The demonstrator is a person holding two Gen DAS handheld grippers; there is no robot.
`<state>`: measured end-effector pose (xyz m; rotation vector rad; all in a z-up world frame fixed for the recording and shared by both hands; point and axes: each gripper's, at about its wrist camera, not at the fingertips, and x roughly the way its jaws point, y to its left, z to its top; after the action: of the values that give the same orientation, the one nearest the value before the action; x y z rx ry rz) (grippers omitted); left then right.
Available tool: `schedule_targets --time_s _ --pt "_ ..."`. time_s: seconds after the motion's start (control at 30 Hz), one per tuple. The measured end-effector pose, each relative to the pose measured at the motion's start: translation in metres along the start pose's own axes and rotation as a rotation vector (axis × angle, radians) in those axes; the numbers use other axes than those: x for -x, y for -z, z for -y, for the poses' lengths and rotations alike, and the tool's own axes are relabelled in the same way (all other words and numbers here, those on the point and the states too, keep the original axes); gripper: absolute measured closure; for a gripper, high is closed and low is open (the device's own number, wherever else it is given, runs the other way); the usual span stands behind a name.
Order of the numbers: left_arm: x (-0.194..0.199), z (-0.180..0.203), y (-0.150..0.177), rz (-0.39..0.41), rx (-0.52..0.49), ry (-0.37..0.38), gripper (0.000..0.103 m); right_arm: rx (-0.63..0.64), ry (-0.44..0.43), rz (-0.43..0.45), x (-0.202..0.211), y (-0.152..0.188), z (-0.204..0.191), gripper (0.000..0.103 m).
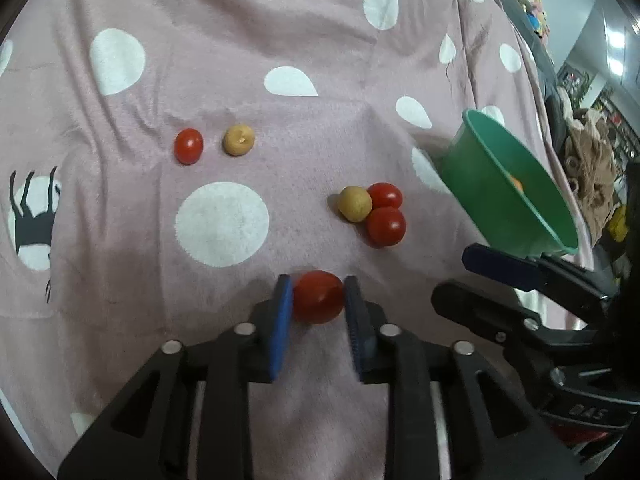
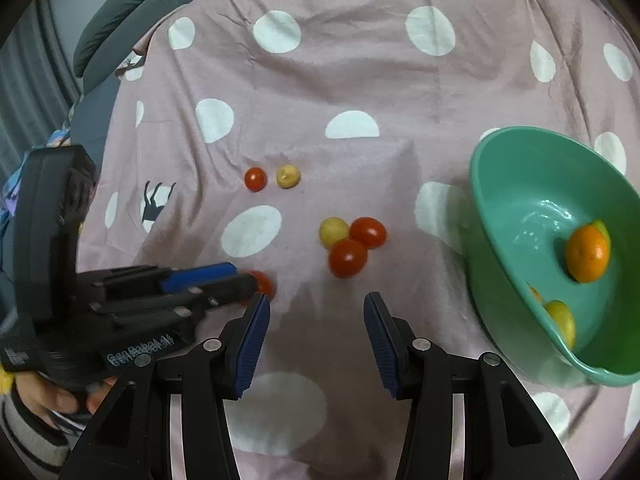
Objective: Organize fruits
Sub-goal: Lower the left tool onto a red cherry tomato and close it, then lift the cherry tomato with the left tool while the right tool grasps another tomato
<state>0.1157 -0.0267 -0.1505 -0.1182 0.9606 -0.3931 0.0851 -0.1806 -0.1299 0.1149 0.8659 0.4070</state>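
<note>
Left gripper (image 1: 319, 300) was clamped on a red cherry tomato (image 1: 319, 297), both blue pads pressed to its sides, low over the pink polka-dot blanket (image 1: 280, 32). Whether the tomato had cleared the fabric or was resting on it was hard to tell from the left wrist view. Right gripper (image 2: 316, 336) stood partly open with nothing between its pads, bare blanket below it.

Loose fruit on the blanket: a cluster of three touching each other, one yellow fruit (image 1: 355, 203) with two red tomatoes, the farther one (image 1: 385, 195) and the nearer one (image 1: 386, 226), just beyond the held tomato and to its right. Further off to the left sat a lone small red tomato (image 1: 188, 145) with a second yellow fruit (image 1: 239, 140) just beside it, not touching.

Green bowl (image 2: 520, 160) was on the right side of the blanket, tilted with its opening toward the grippers. Inside it: an orange (image 2: 587, 254), a yellow fruit (image 2: 562, 322) near the lower rim, plus bits of other fruit mostly hidden.

In the right wrist view, a hand (image 2: 60, 398) in a striped sleeve gripped the left gripper's handle at the lower left.
</note>
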Motion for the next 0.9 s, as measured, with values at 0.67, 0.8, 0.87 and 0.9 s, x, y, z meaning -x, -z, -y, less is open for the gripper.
schedule_targets --time_s 0.67,0.8,0.87,0.9 --pt "0.01 -0.025 0.003 0.013 0.066 -0.007 0.073 0.057 0.07 -0.078 -0.048 -0.026 0.001 0.054" --pt "0.014 -0.022 0.002 0.027 0.053 -0.022 0.073 0.059 0.081 -0.111 -0.062 -0.031 0.002 0.054" --pt "0.017 -0.021 0.002 0.034 0.046 -0.033 0.073 0.063 0.102 -0.131 -0.066 -0.032 0.001 0.054" --pt "0.017 -0.021 0.002 0.035 0.043 -0.037 0.073 0.07 0.102 -0.137 -0.066 -0.032 0.001 0.054"
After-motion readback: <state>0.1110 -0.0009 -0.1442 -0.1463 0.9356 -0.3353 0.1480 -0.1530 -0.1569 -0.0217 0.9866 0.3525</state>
